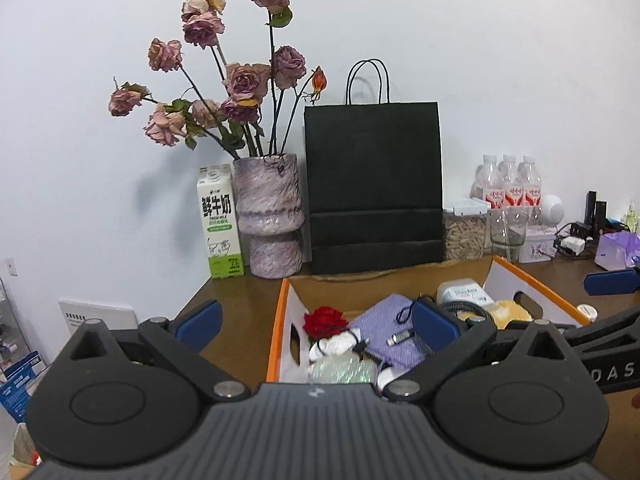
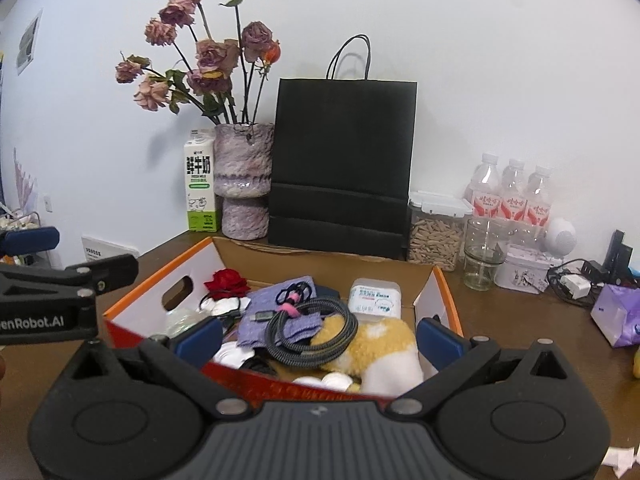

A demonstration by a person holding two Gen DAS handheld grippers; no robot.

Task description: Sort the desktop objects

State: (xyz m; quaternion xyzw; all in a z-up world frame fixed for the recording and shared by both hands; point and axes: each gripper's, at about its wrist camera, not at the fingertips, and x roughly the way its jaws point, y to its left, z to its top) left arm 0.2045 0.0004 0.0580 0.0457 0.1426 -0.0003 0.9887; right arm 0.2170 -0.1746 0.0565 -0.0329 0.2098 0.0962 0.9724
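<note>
Left gripper (image 1: pixel 316 320): spread wide, nothing between the blue pads, held over the near left corner of the box.
Right gripper (image 2: pixel 318 338): spread wide too, nothing pinched, poised at the near edge of the box (its arm also juts in at 3 o'clock in the left wrist view).
Cardboard box (image 2: pixel 440 280): orange rim, white sides with handle cutouts, standing on the brown desk (image 2: pixel 520 320) in front of both grippers.
Red rose (image 2: pixel 226 282): inside the box, at 10 o'clock from the box's middle.
Purple cloth (image 2: pixel 276 320): at the middle of the box, partly under the cable.
Grey braided cable (image 2: pixel 312 332): coiled on the cloth, bound with a pink tie, touching the plush toy.
Plush toy (image 2: pixel 380 352): yellow and white, at 5 o'clock in the box.
White wipes pack (image 2: pixel 374 298): at 1 o'clock in the box, against the far wall.
Black paper bag (image 2: pixel 344 160): upright behind the box, at 12 o'clock.
Vase of dried roses (image 2: pixel 244 180): at 11 o'clock, just beside the bag.
Milk carton (image 2: pixel 200 188): touching the vase's left side (green and white).
Water bottles (image 2: pixel 508 196): three in a row, at 2 o'clock, well apart from the box.
</note>
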